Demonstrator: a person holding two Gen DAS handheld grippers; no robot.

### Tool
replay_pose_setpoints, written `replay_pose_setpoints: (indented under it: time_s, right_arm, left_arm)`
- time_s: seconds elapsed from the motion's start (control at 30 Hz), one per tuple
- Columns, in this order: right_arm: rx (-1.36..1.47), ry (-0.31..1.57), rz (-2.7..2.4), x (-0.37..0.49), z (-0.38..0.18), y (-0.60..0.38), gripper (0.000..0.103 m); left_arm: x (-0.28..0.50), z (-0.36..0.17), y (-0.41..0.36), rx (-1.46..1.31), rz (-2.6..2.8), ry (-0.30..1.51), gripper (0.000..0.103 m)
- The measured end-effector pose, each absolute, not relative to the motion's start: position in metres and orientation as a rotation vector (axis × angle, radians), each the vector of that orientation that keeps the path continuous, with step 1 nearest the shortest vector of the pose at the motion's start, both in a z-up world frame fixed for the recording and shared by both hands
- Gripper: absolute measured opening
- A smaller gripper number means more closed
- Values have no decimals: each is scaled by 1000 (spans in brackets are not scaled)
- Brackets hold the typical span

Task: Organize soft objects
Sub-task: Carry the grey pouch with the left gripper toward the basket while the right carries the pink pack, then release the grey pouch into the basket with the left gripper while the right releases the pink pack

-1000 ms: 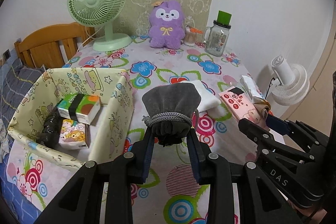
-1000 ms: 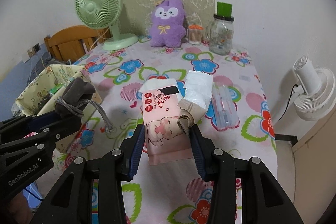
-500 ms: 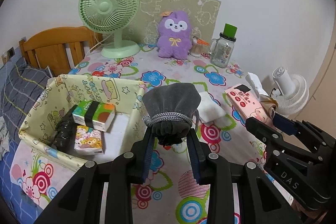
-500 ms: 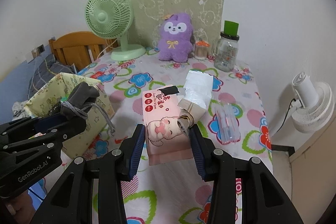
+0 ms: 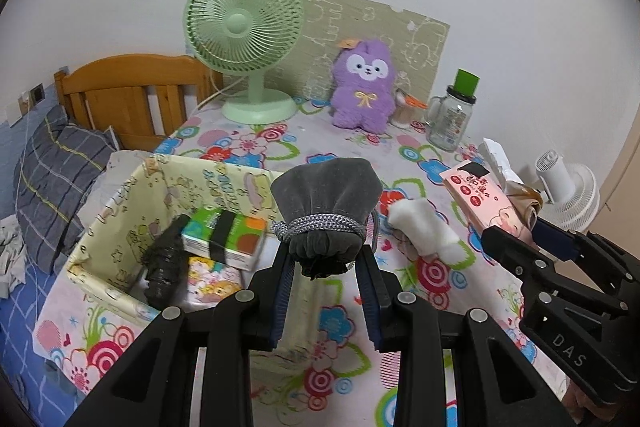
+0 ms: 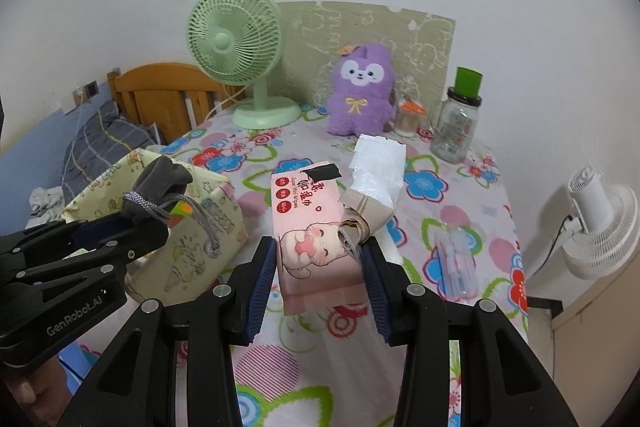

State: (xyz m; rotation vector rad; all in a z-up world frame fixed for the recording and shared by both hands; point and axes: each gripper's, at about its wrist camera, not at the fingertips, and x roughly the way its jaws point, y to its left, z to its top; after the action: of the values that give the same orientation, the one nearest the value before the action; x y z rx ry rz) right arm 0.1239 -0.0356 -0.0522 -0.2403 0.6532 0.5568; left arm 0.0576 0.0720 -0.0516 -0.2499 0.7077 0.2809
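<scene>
The grey drawstring pouch (image 5: 326,203) is pinched at its gathered neck between the narrow jaws of your left gripper (image 5: 326,267), clear of the tablecloth and just beside the near right corner of the yellow printed storage box (image 5: 120,211). Your right gripper (image 6: 318,259) holds the pink wet-wipes pack (image 6: 310,227) in its jaws together with a beige-and-white wrapped bundle (image 6: 370,187), both lifted off the surface.

Against the frame of one second ago, both loads sit higher above the table, and more of the room shows behind them: the wooden headboard (image 5: 132,95) and the plaid pillow (image 5: 52,171) have come further into the left wrist view. The box, seen from its side before, now lies more open to you; inside it rest a green-and-orange tissue pack (image 5: 224,235), a cartoon-printed tissue pack (image 5: 214,279) and a black crumpled item (image 5: 164,267). Neither grip has changed.

A white folded cloth (image 5: 424,227) lies on the flowered tablecloth (image 5: 328,379) to the right of the pouch. A clear plastic packet (image 6: 456,259) lies to the right of the wipes. At the far edge stand a green desk fan (image 5: 244,39), a purple plush toy (image 5: 364,87), a small orange-lidded container (image 5: 406,109) and a green-capped glass jar (image 5: 450,115) before a beige printed board (image 5: 412,35) and a white wall. A white fan (image 6: 600,223) stands beyond the table's right edge.
</scene>
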Motion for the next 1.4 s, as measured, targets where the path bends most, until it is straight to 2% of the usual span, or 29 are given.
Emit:
replay_pose_setpoints:
  time_s: [1.4]
  right_arm:
    - [-367,641,759,111,-47,111,46]
  left_arm:
    - [24,-53,199,-350,476,651,32]
